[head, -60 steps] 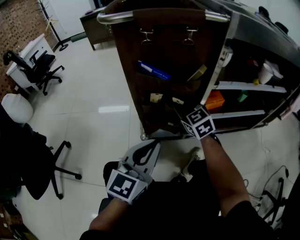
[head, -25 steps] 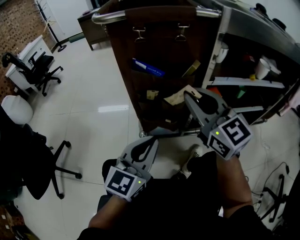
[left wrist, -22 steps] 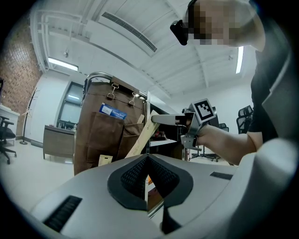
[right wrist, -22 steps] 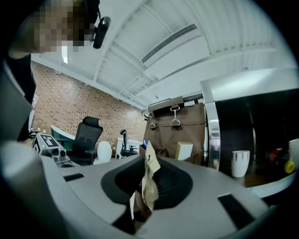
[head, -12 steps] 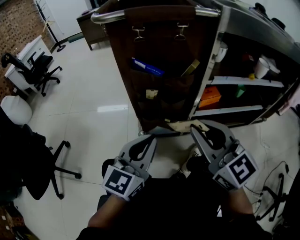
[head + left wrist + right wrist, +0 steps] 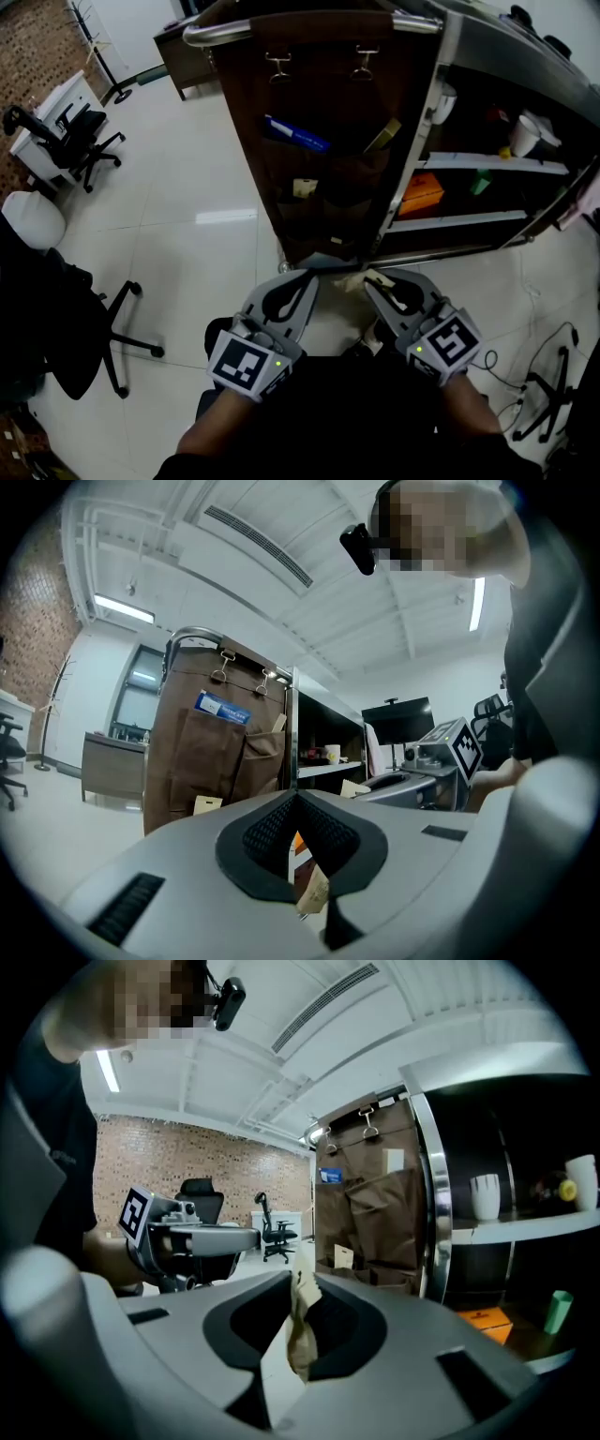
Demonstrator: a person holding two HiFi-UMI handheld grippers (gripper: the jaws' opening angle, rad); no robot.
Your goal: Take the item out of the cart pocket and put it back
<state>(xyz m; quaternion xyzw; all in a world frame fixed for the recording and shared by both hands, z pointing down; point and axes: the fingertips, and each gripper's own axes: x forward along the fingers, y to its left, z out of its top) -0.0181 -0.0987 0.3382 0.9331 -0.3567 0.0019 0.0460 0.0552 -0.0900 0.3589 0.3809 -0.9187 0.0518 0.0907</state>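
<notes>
My right gripper (image 6: 366, 279) is shut on a crumpled tan paper packet (image 6: 352, 277), held low in front of the cart's foot. In the right gripper view the tan paper packet (image 6: 300, 1335) sticks up between the pads of my right gripper (image 6: 300, 1283). The brown hanging pocket organizer (image 6: 319, 178) covers the cart's end, and a small tan tag (image 6: 302, 187) shows in a lower pocket. My left gripper (image 6: 310, 274) hovers just left of the packet with its jaws together. A tan scrap (image 6: 314, 892) shows in the slit below my left gripper (image 6: 292, 803); I cannot tell whether it is held.
A blue packet (image 6: 298, 136) and an olive item (image 6: 382, 137) sit in the upper pockets. The cart's shelves (image 6: 469, 161) carry an orange box (image 6: 422, 194) and white cups (image 6: 523, 138). Black office chairs (image 6: 70, 131) (image 6: 56, 319) stand on the white tiled floor at left.
My right gripper drew the tan packet out of the lower pocket, then came down and back toward me, ending beside the left gripper's tip. The left gripper barely moved.
</notes>
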